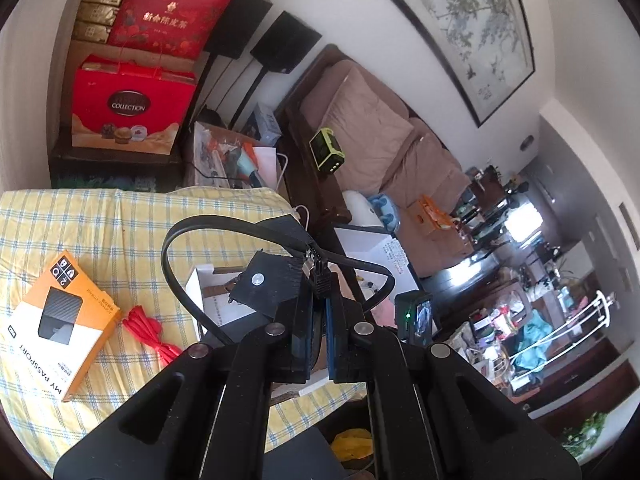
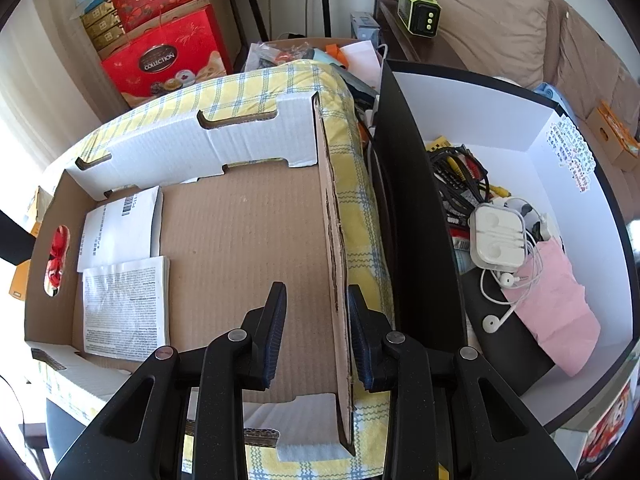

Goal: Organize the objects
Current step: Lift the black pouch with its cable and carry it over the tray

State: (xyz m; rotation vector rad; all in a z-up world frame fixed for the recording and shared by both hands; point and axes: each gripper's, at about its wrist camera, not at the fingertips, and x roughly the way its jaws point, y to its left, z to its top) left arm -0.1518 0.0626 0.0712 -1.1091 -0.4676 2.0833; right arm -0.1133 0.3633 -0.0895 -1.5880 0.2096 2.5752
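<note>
My left gripper (image 1: 322,300) is shut on a flat black cable (image 1: 172,256), pinched just below its connector (image 1: 320,276). The cable loops out to the left, raised above the table. My right gripper (image 2: 317,288) is open and straddles the right wall (image 2: 338,280) of a cardboard box (image 2: 240,220). Its right pad sits close to the wall and its left pad stands well clear. Two printed leaflets (image 2: 124,280) lie in the box. On the yellow checked cloth (image 1: 100,232) lie an orange hard-drive carton (image 1: 60,320) and a red cord (image 1: 148,332).
Right of the table stands a black-and-white bin (image 2: 580,168) holding cables, white earphones (image 2: 500,240) and a pink pouch (image 2: 556,292). Red gift boxes (image 1: 128,104) are stacked behind the table, and a brown sofa (image 1: 372,120) lies beyond.
</note>
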